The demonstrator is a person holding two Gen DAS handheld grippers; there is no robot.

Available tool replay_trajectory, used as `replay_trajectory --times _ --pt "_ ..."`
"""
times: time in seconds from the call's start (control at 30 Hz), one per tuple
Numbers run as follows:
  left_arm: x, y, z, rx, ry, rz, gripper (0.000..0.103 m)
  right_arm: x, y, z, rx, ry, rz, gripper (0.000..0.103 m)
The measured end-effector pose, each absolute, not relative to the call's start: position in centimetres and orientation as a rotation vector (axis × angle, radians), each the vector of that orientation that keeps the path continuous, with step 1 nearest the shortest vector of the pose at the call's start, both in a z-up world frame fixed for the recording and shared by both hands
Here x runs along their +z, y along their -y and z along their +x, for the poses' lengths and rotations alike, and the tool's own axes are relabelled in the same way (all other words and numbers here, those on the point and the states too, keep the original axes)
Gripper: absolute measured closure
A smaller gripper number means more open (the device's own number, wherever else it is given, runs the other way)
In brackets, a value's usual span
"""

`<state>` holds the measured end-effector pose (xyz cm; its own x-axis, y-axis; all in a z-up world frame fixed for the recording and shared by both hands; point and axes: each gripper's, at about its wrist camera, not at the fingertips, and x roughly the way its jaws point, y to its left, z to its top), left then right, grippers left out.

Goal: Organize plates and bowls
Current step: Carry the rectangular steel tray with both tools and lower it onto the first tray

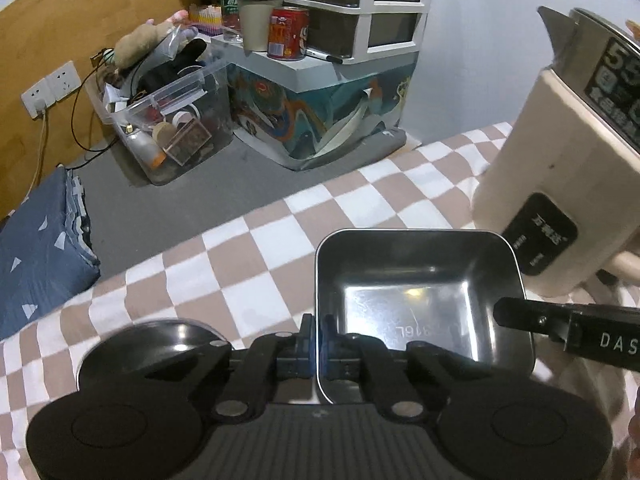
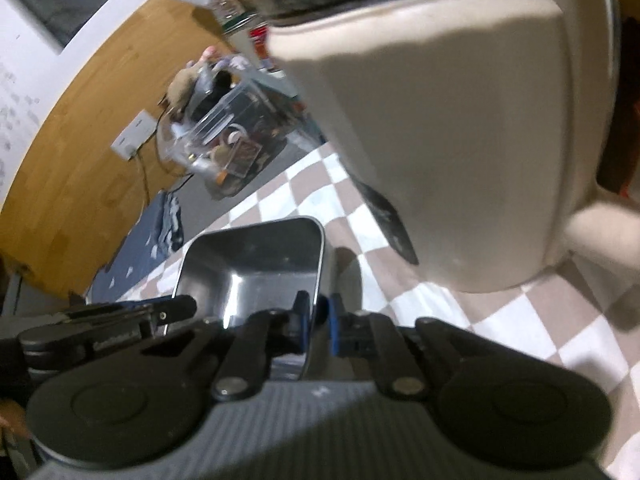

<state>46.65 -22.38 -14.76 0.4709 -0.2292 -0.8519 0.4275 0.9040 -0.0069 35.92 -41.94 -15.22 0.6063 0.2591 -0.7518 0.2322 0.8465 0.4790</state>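
Observation:
A square steel dish sits on the checked cloth. My left gripper is shut on the dish's left wall, one pad inside and one outside. My right gripper is shut on the opposite wall of the same dish. One of the right gripper's fingers reaches in from the right in the left wrist view. The left gripper's finger shows at the left in the right wrist view. A round dark dish lies just left of the steel dish, partly hidden by my left gripper.
A beige electric kettle stands close behind and to the right of the steel dish and fills the right wrist view. Beyond the cloth are a clear storage box, a folded blue fabric and a drawer unit.

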Motion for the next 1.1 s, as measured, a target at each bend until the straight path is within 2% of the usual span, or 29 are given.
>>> replay_trajectory --times 0.5,1.1 --pt "-11.8 20.6 39.0 -0.427 -1.003 0.043 0.100 -13.9 42.9 31.9 0.061 -0.970 0.588 0.092" --pt "-7.9 17.3 25.2 -0.348 -0.970 -0.061 0.098 -7.9 42.3 21.4 0.211 -0.941 0.503 0.092"
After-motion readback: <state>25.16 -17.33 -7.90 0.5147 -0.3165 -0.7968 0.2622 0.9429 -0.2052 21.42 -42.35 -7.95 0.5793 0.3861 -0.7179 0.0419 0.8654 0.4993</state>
